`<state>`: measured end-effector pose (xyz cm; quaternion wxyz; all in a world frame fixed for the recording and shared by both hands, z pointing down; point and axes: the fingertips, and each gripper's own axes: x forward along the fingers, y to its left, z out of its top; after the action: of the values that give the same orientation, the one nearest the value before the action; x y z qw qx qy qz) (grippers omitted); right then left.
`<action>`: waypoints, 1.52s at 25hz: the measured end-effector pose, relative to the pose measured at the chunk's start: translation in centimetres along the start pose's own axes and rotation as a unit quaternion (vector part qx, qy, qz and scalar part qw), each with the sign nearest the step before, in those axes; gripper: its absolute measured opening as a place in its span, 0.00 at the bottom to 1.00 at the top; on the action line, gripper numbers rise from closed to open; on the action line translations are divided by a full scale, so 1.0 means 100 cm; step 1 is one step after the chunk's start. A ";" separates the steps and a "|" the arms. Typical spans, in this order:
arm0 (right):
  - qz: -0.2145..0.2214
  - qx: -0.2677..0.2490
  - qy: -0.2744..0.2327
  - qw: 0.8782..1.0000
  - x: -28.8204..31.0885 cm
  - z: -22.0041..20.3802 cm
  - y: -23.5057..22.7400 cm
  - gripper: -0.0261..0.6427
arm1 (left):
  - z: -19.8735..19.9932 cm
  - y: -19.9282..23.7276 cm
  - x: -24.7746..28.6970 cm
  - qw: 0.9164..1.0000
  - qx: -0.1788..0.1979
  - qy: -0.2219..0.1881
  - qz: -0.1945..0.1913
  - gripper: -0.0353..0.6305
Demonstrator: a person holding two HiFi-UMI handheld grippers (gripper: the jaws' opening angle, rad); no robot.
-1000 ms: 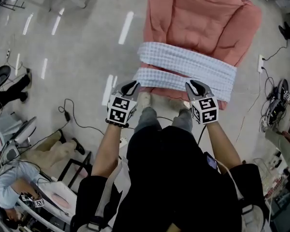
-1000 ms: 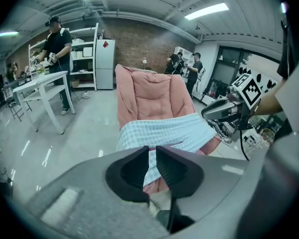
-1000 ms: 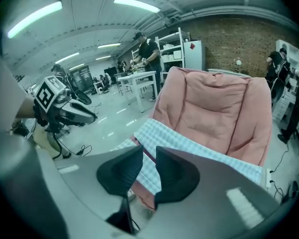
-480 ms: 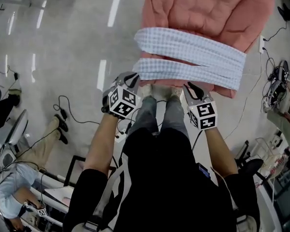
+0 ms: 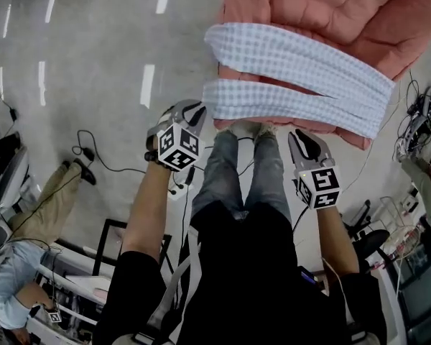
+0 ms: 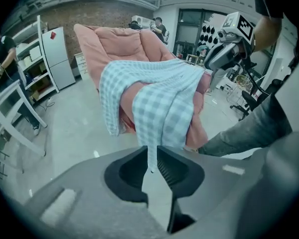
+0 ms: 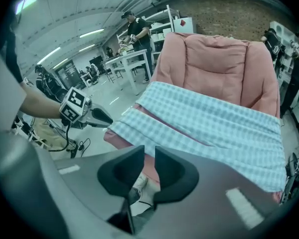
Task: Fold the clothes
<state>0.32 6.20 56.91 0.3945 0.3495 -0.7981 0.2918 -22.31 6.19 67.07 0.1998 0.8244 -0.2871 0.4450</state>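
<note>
Grey left gripper has its jaws clamped on the left corner of the blue-checked cloth. The cloth lies folded in bands across the pink armchair's front edge. The right gripper, jaws a slit apart and empty, sits just off that edge.

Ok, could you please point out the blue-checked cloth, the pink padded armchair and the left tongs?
Blue-checked cloth point(image 5: 294, 56), head view, upper folded band.
Pink padded armchair point(image 7: 217, 59), right gripper view, backrest cushion.
Left tongs point(image 6: 150, 153), left gripper view, between the tips.
</note>
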 end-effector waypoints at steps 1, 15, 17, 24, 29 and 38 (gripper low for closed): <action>0.003 -0.002 -0.004 1.000 0.008 0.003 0.005 0.15 | -0.008 0.002 0.005 1.000 -0.004 -0.006 -0.003 0.15; 0.025 0.018 -0.006 0.999 0.038 -0.003 0.020 0.14 | -0.040 -0.005 0.068 0.999 0.009 -0.044 -0.014 0.21; 0.023 0.022 -0.004 0.999 0.036 -0.007 0.018 0.14 | -0.040 -0.004 0.073 0.999 0.012 -0.048 -0.014 0.22; 0.019 0.027 0.003 0.999 0.035 -0.013 0.013 0.14 | -0.037 0.005 0.084 0.998 0.006 -0.061 -0.023 0.19; 0.014 0.018 -0.001 1.000 0.038 -0.008 0.008 0.14 | -0.029 0.010 0.062 0.997 -0.006 -0.077 -0.020 0.07; -0.056 -0.084 0.001 0.995 0.044 -0.006 -0.017 0.14 | -0.027 0.047 -0.025 0.996 -0.039 -0.083 0.014 0.07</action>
<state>-0.01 4.24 61.23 0.4389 0.3587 -0.7987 0.2017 -28.12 4.95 66.74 0.2014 0.8458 -0.3311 0.3666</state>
